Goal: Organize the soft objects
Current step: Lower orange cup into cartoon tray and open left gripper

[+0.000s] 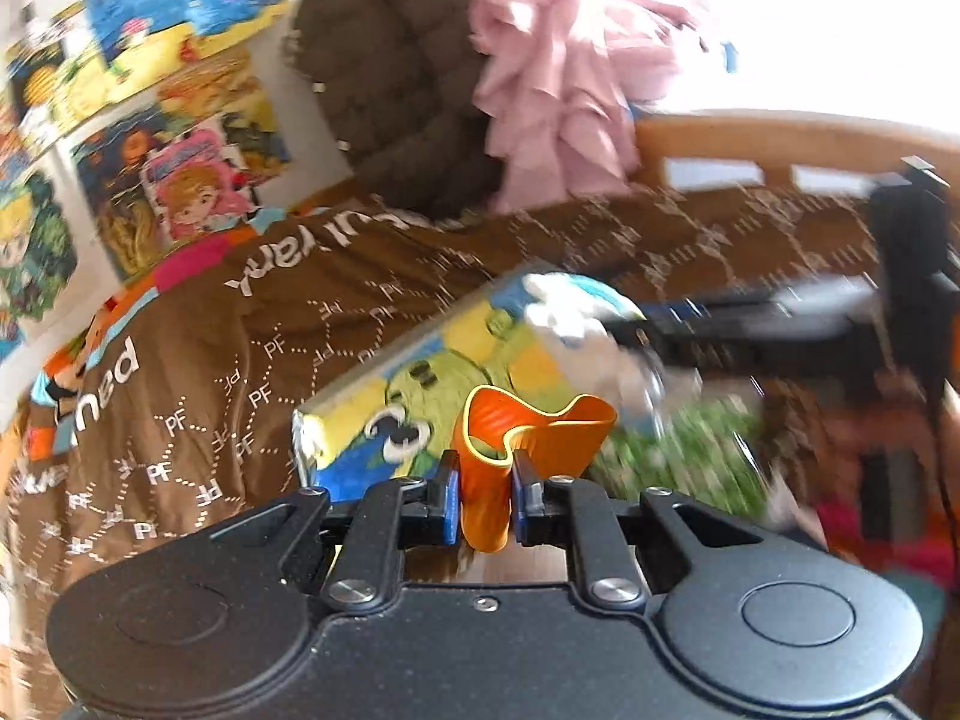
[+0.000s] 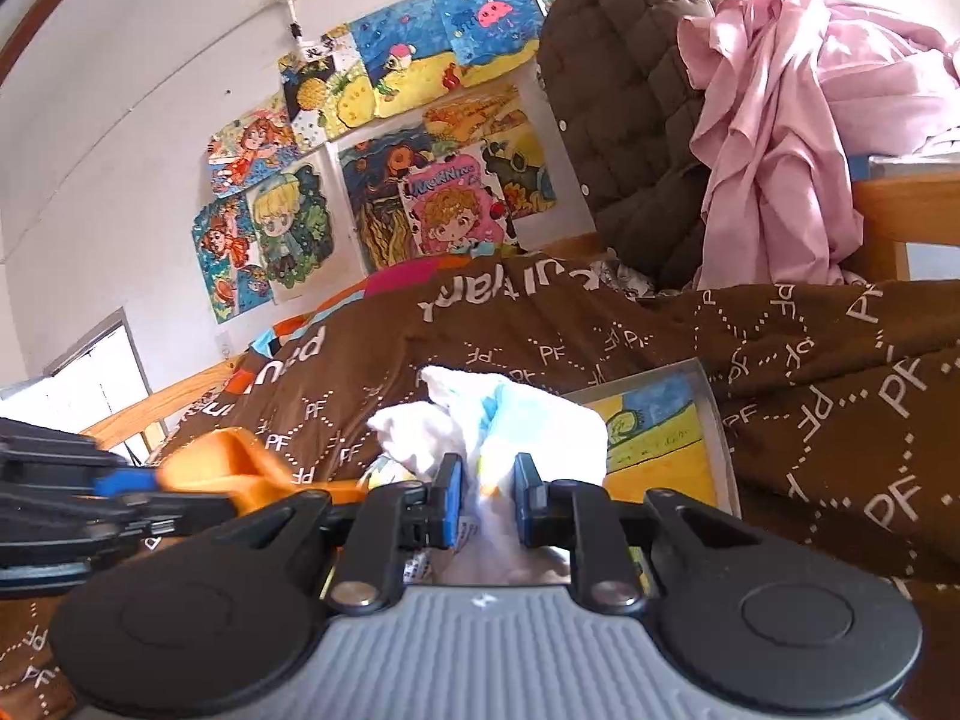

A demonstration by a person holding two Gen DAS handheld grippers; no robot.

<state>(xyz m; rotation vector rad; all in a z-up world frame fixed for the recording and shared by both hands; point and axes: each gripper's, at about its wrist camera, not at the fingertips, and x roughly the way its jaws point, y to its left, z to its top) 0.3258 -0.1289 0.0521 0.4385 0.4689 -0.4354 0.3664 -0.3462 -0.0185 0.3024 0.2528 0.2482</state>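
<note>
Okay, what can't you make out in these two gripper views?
- Left wrist view: the right gripper and the white cloth are smeared by motion blur.
- Left wrist view: the lower end of the orange piece is hidden behind the left gripper.
- Right wrist view: the near part of the painted picture is covered by cloth and gripper.

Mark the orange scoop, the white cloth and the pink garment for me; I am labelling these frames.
orange scoop (image 1: pixel 528 420): left wrist view, its curved rim.
white cloth (image 2: pixel 510 426): right wrist view, bunched top.
pink garment (image 2: pixel 774 138): right wrist view, hanging folds.
</note>
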